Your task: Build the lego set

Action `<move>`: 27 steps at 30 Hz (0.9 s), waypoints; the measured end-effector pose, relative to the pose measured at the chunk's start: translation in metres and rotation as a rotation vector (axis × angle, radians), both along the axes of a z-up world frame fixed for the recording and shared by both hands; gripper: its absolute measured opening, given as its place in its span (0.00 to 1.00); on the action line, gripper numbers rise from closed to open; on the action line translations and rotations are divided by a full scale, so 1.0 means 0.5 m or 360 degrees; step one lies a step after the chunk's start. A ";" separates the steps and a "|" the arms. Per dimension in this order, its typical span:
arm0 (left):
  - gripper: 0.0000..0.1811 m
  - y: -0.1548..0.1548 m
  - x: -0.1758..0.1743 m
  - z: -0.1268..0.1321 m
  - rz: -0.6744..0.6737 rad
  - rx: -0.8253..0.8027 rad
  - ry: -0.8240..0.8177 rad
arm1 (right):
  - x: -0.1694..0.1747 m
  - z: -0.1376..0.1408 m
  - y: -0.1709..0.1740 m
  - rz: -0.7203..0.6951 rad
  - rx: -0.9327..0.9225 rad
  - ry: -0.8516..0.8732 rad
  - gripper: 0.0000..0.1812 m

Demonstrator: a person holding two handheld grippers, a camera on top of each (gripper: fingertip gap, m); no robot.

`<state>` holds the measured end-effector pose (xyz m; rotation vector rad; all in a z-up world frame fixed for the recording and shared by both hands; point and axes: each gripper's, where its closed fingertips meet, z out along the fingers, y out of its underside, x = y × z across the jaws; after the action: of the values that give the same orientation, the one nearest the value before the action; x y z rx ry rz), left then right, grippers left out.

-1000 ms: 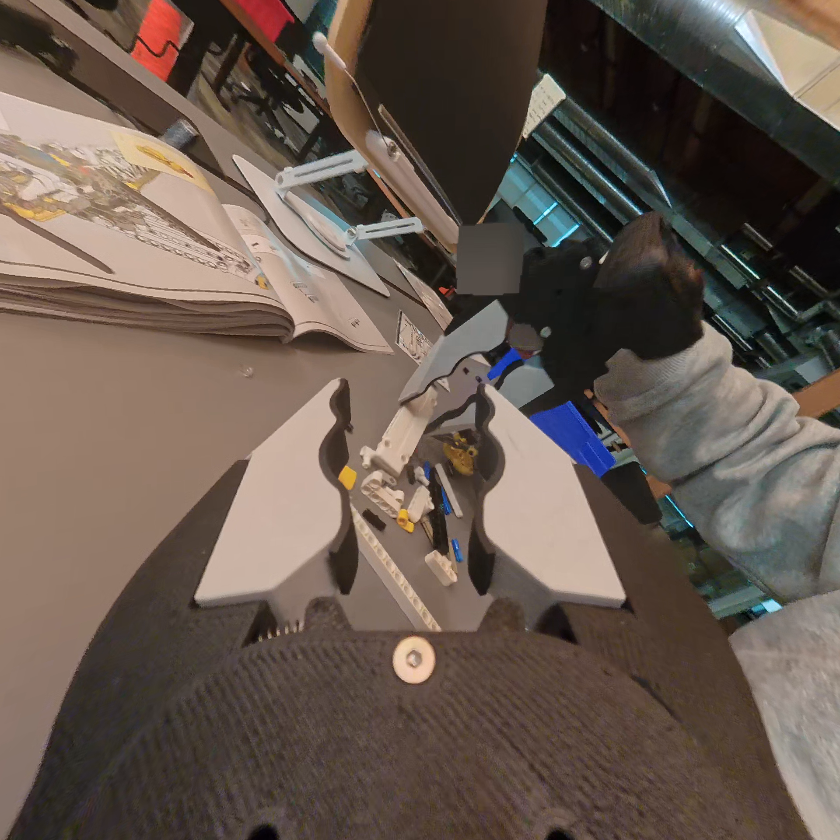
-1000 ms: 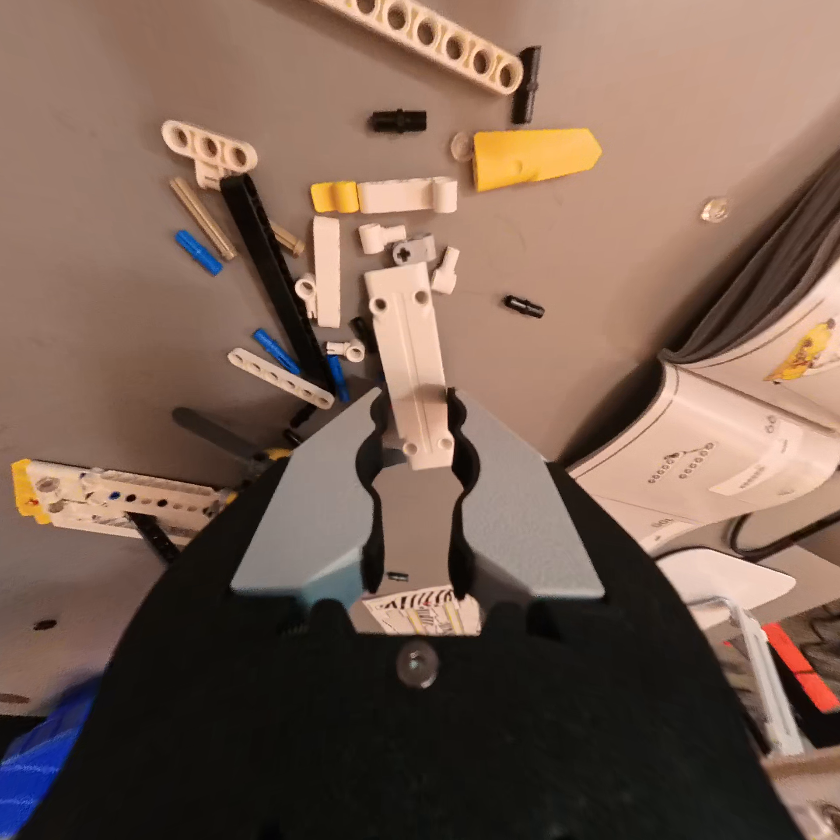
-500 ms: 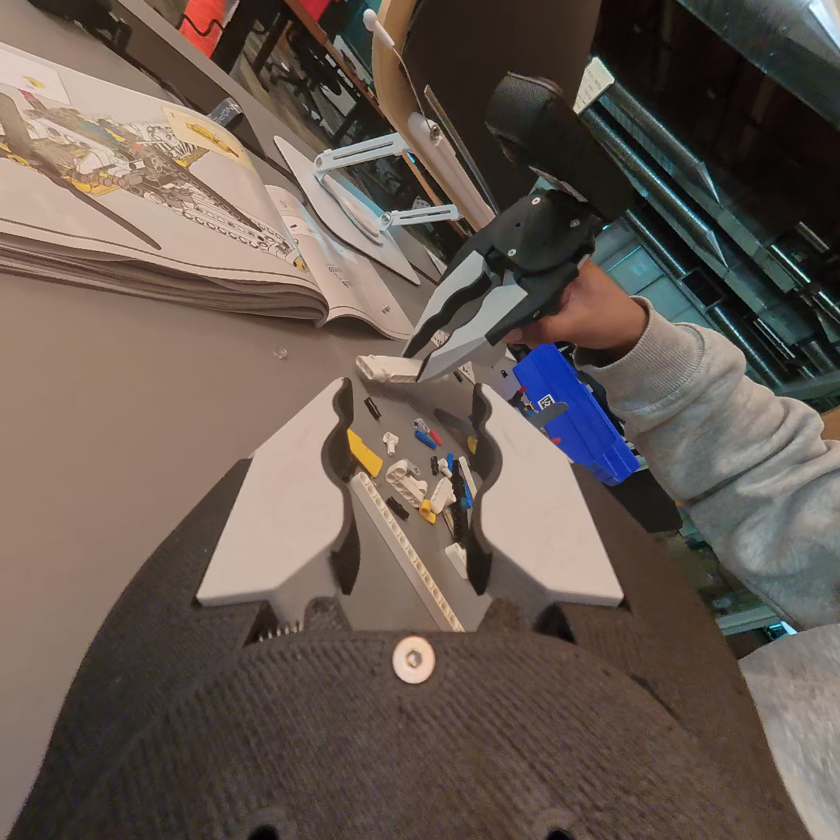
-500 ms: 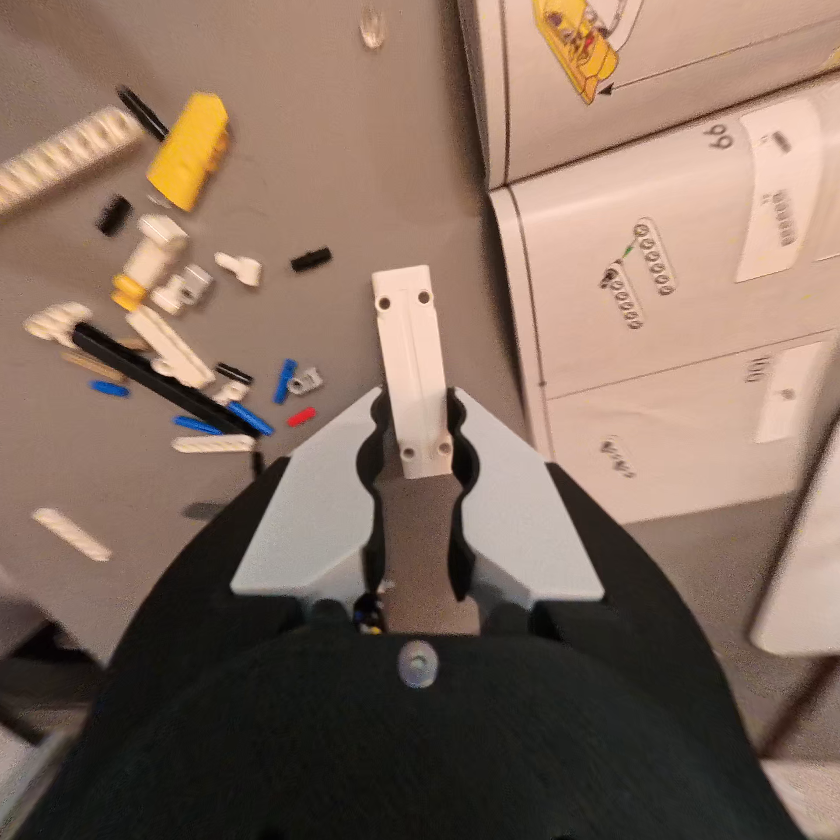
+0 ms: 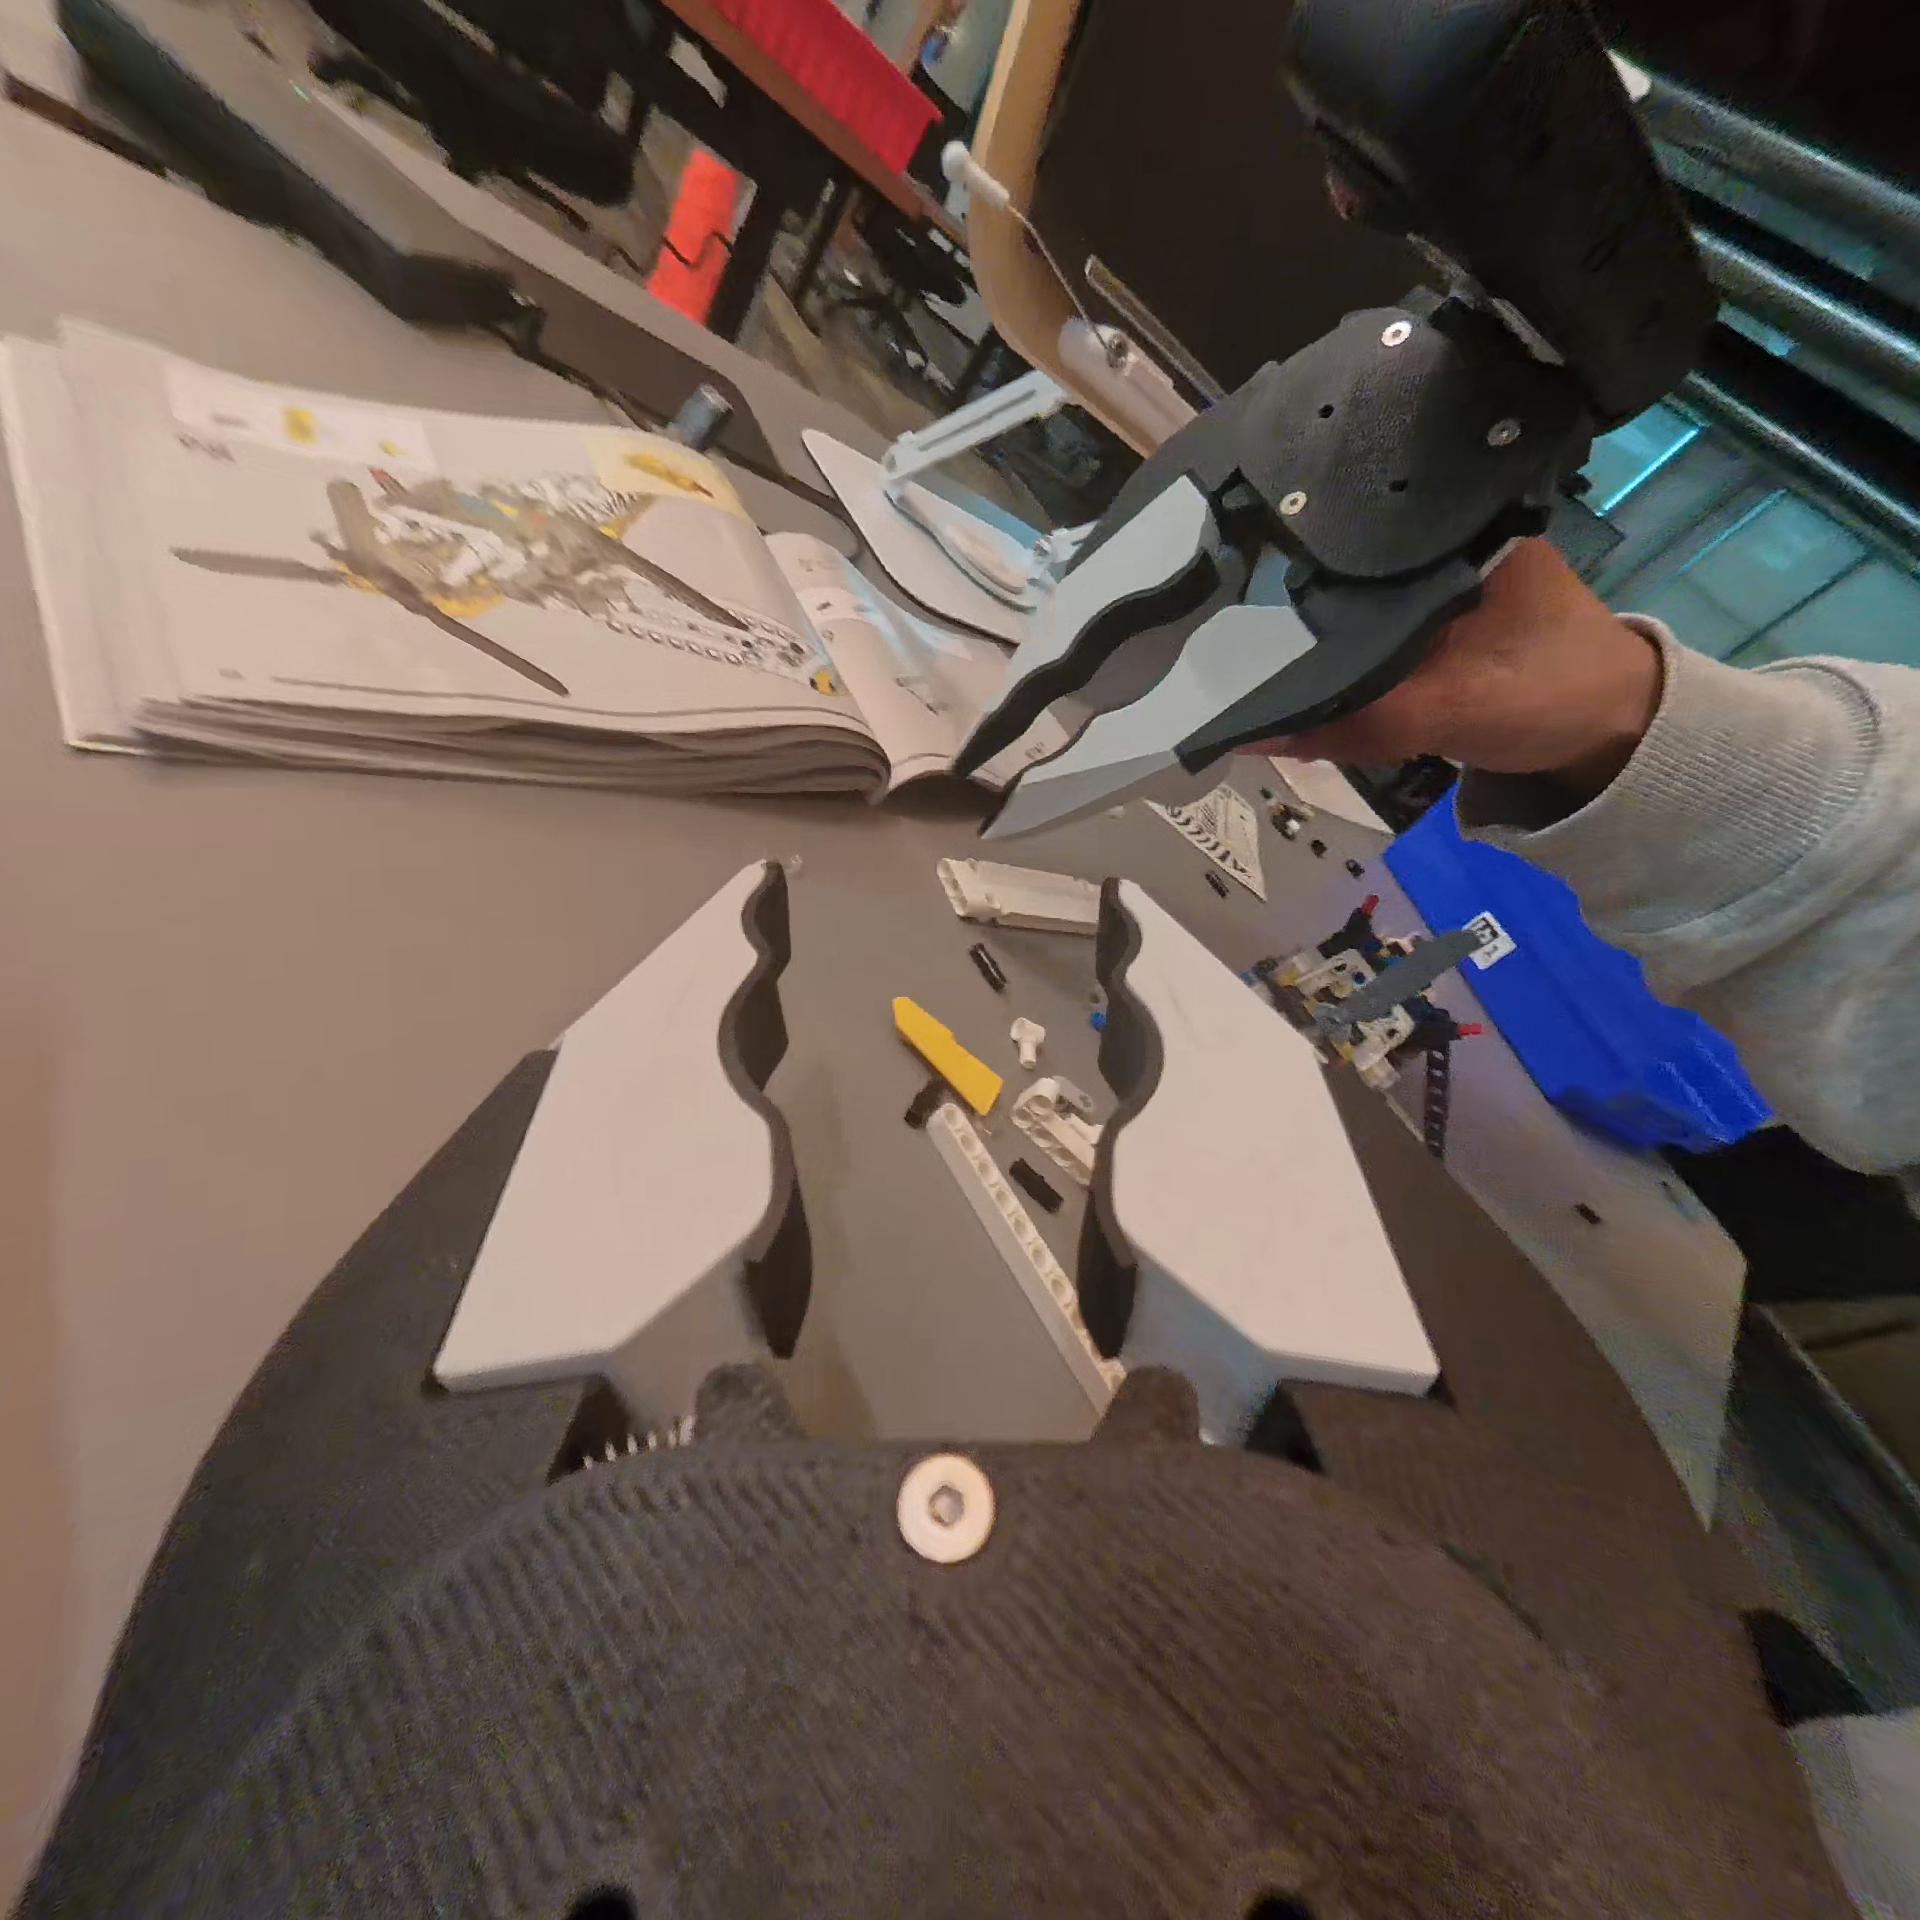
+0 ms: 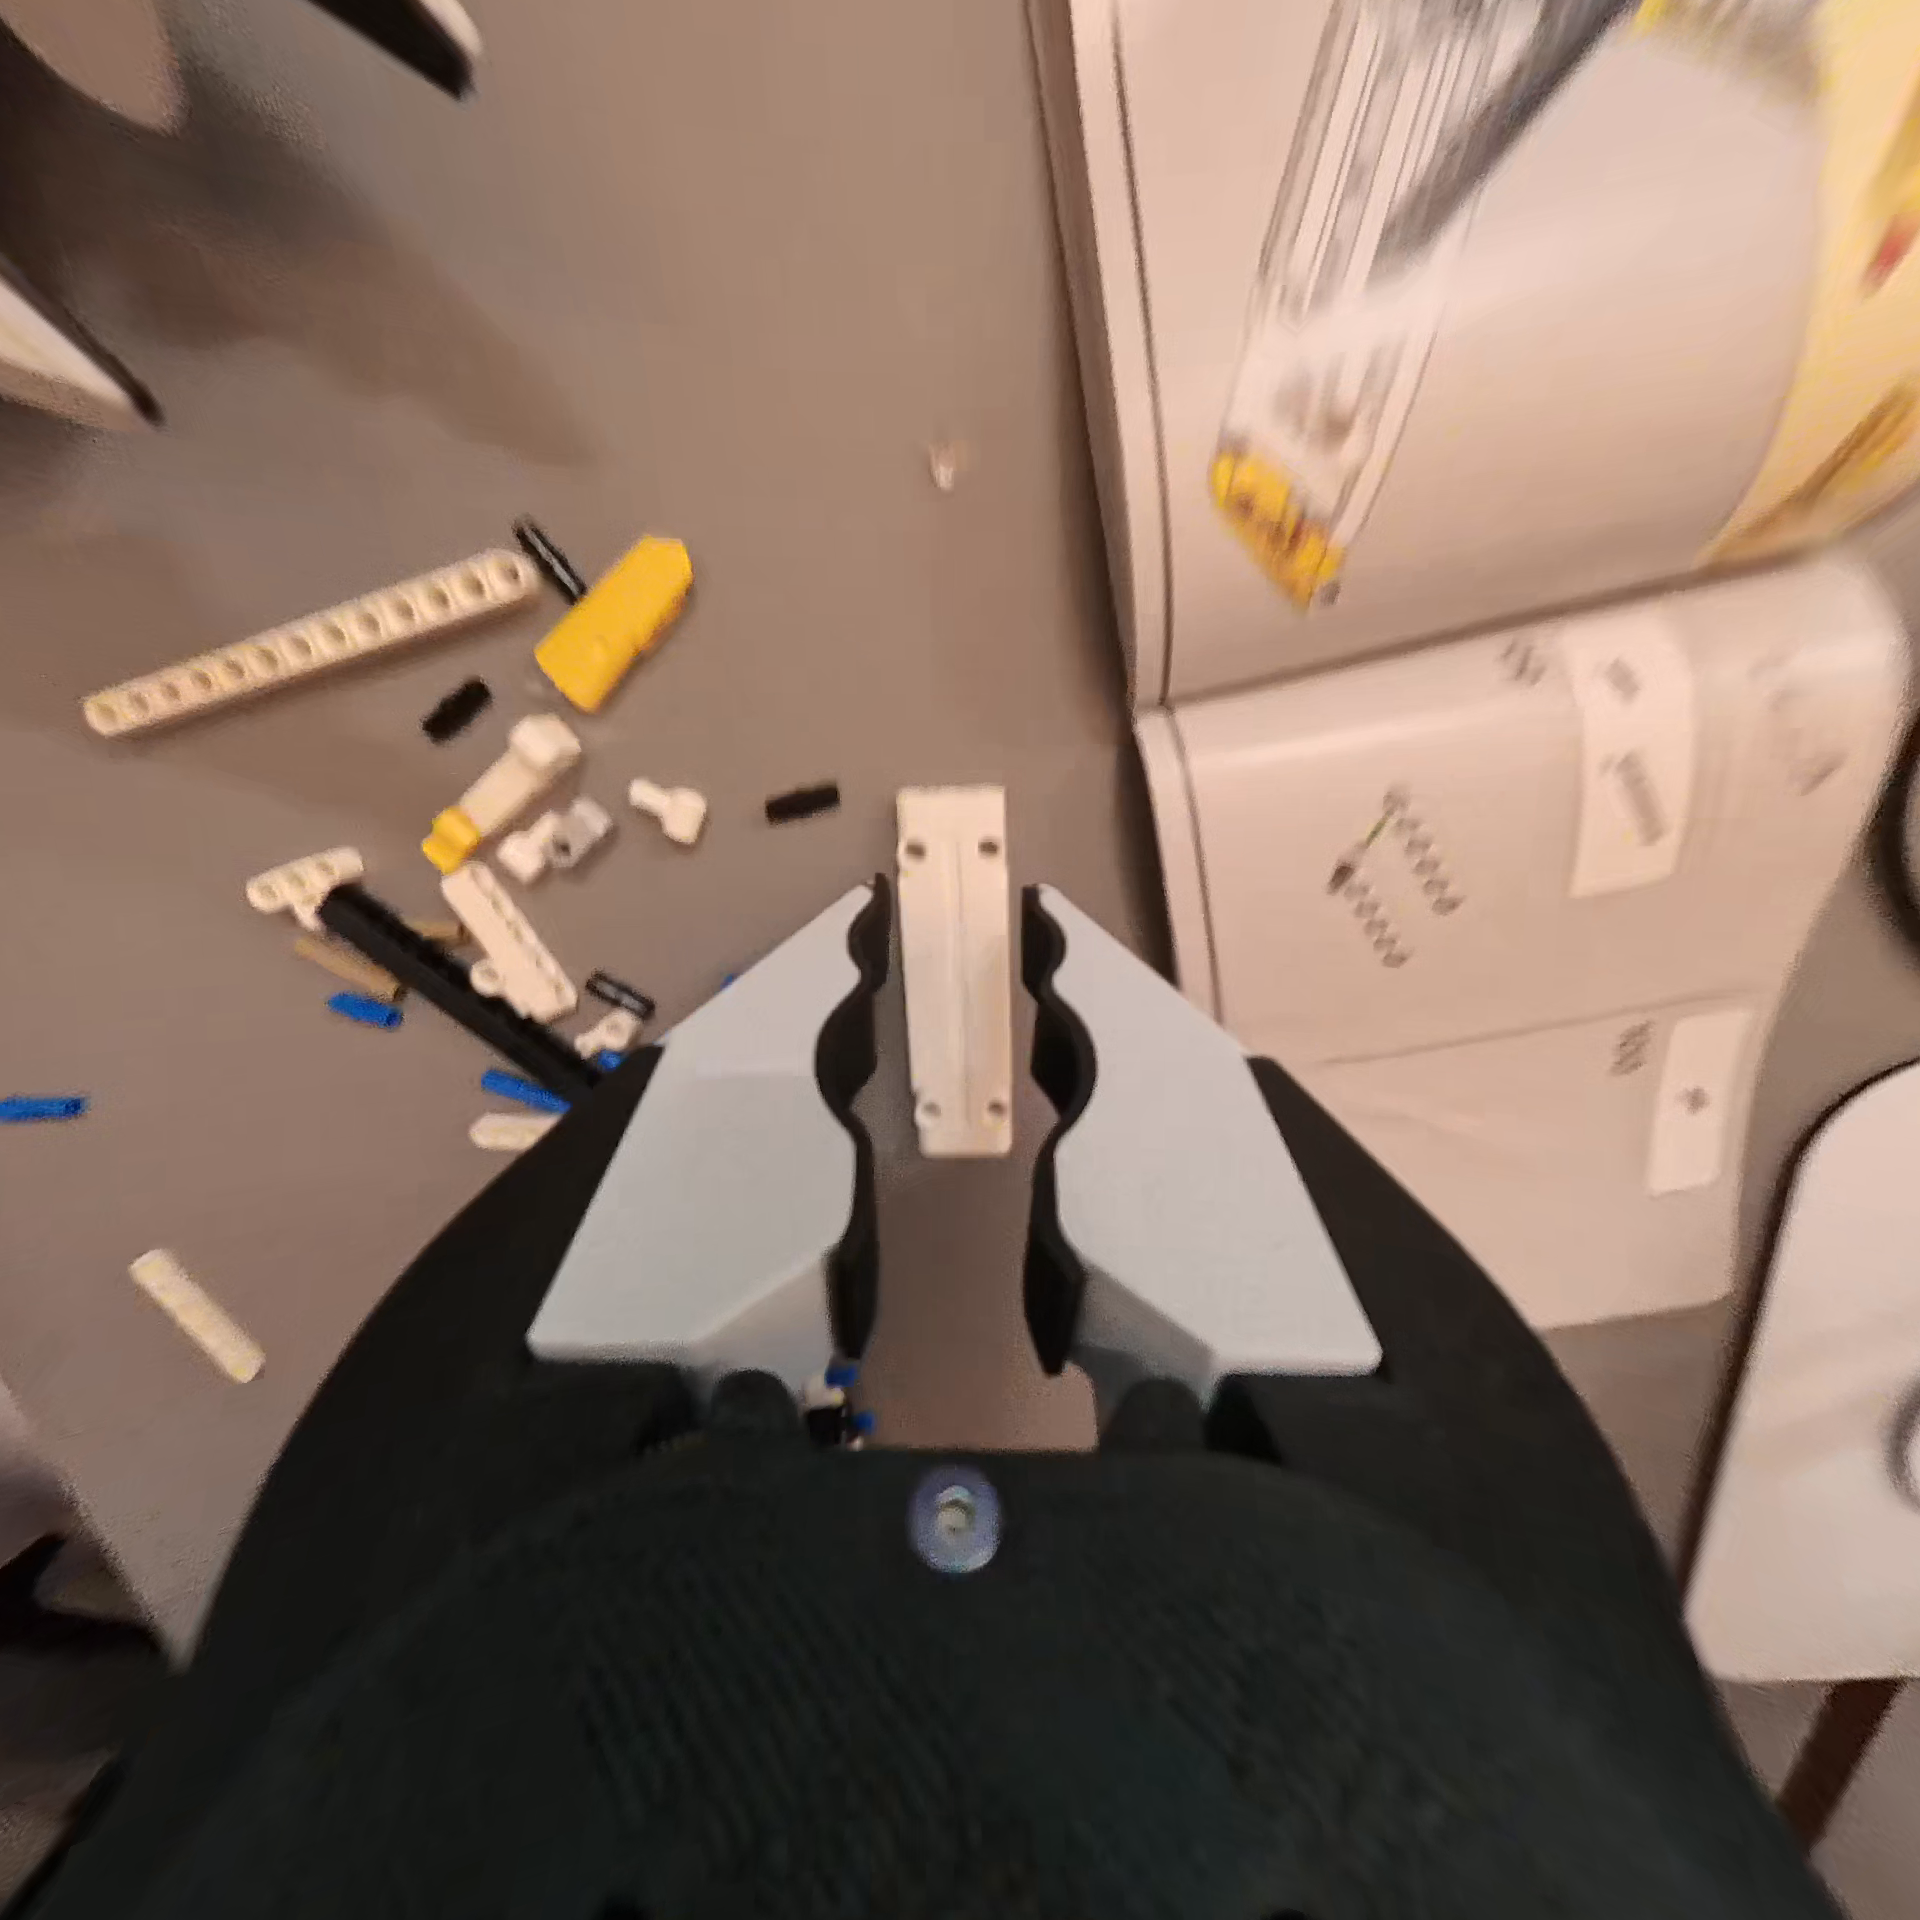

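We find the grey table [image 5: 312, 987] bearing an open instruction booklet [image 5: 436, 582]. Both the left gripper [image 5: 940, 883] and the right gripper [image 6: 954, 899] stand apart, empty. The white panel piece [image 6: 954, 966] lies flat beside the booklet.

Grey matte bench [image 5: 312, 987], flat. Lying directly on it:
- open paper instruction booklet [image 5: 447, 613], at far left edge of the parts;
- long white perforated plastic beam [image 6: 312, 644], with a short black pin [image 6: 549, 561] at its end;
- yellow wedge-shaped plastic piece [image 6: 615, 628], just beside that end;
- white rectangular plastic panel [image 6: 954, 966], flat, near the booklet;
- scatter of small white, black and blue plastic parts [image 6: 488, 935];
- partly built white-and-black assembly [image 5: 1351, 997], beside a blue plastic bin [image 5: 1558, 1029];
- white flat stand base [image 5: 935, 520], behind the booklet.
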<state>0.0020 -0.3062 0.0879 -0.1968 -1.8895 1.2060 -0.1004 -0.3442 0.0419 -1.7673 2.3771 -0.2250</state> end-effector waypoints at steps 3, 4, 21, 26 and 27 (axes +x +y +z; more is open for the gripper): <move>0.32 0.000 0.003 0.003 0.0010 -0.0022 -0.0003 | 0.056 0.010 -0.023 0.0129 -0.0160 -0.0052 0.11; 0.32 0.000 0.003 0.004 0.0009 -0.0021 0.0002 | 0.071 0.004 -0.026 0.0166 -0.0178 -0.0035 0.11; 0.31 0.008 -0.012 0.003 -0.0080 0.0012 0.0068 | 0.148 -0.056 -0.018 0.0375 0.0097 -0.0007 0.03; 0.31 0.009 -0.014 0.003 -0.0088 0.0013 0.0070 | 0.129 -0.035 0.068 0.0473 0.0256 -0.0034 0.03; 0.31 0.009 -0.014 0.003 -0.0088 0.0014 0.0073 | 0.125 -0.028 0.087 0.0502 0.0273 -0.0040 0.03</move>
<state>-0.0051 -0.3017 0.0895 -0.2139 -1.8379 1.1553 -0.0381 -0.3008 0.0280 -2.0041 1.9943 -0.0007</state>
